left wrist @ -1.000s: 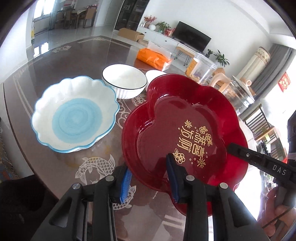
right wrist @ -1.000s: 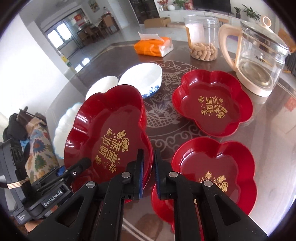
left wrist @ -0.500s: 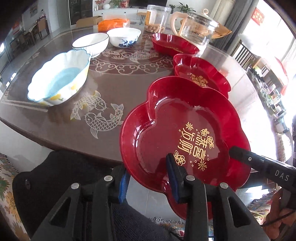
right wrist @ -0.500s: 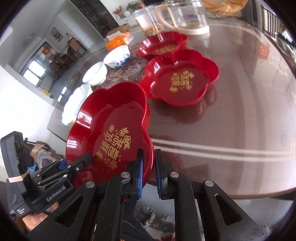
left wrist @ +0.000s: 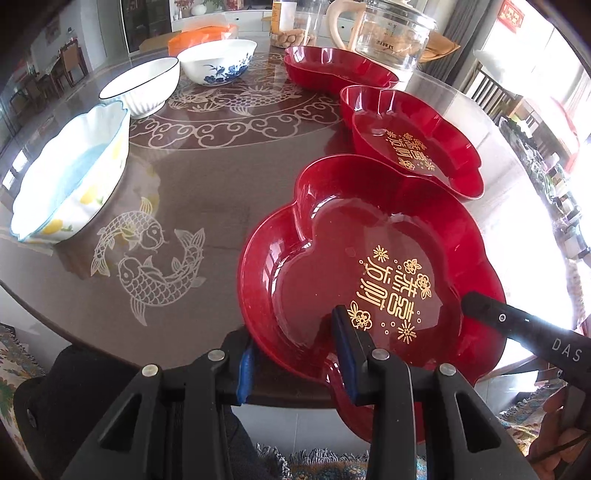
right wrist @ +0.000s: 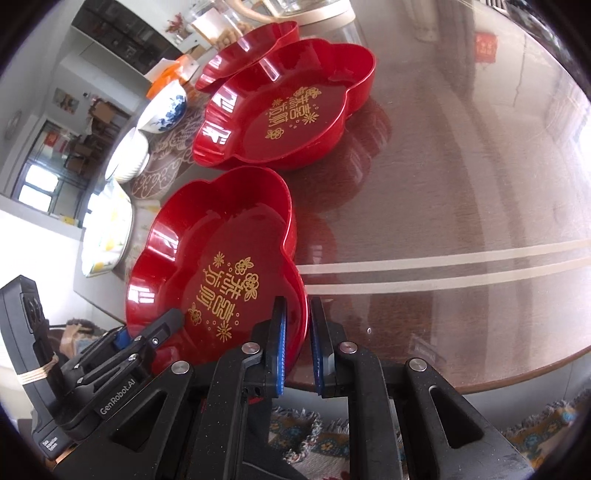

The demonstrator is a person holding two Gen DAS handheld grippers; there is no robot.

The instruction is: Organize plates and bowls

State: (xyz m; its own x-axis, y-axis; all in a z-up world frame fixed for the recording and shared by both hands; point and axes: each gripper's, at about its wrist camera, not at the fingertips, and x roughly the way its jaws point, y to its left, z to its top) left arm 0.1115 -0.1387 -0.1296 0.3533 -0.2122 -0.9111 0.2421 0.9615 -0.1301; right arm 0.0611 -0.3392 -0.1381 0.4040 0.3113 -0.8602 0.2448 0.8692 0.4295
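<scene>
A red flower-shaped plate [left wrist: 369, 273] with gold lettering is held at the table's near edge, also in the right wrist view [right wrist: 218, 266]. My left gripper [left wrist: 295, 362] straddles its near rim with jaws apart. My right gripper [right wrist: 297, 336] has its jaws slightly apart around the plate's right rim. A second red plate [left wrist: 413, 144] [right wrist: 291, 107] lies just beyond, and a third [left wrist: 332, 66] [right wrist: 247, 51] behind it. A white and blue scalloped bowl [left wrist: 66, 173], a white ribbed bowl [left wrist: 142, 86] and a blue-flowered bowl [left wrist: 218, 61] stand at the left.
A glass kettle [left wrist: 388, 33], a jar of snacks [left wrist: 295, 22] and an orange packet [left wrist: 201, 35] stand at the table's far side. The brown table [right wrist: 461, 177] stretches to the right in the right wrist view. A rug [right wrist: 325, 439] lies below the table's near edge.
The held red plate has come down toward the table's near edge beside the second red plate. The right jaws, shut on its rim before, have parted a little.
</scene>
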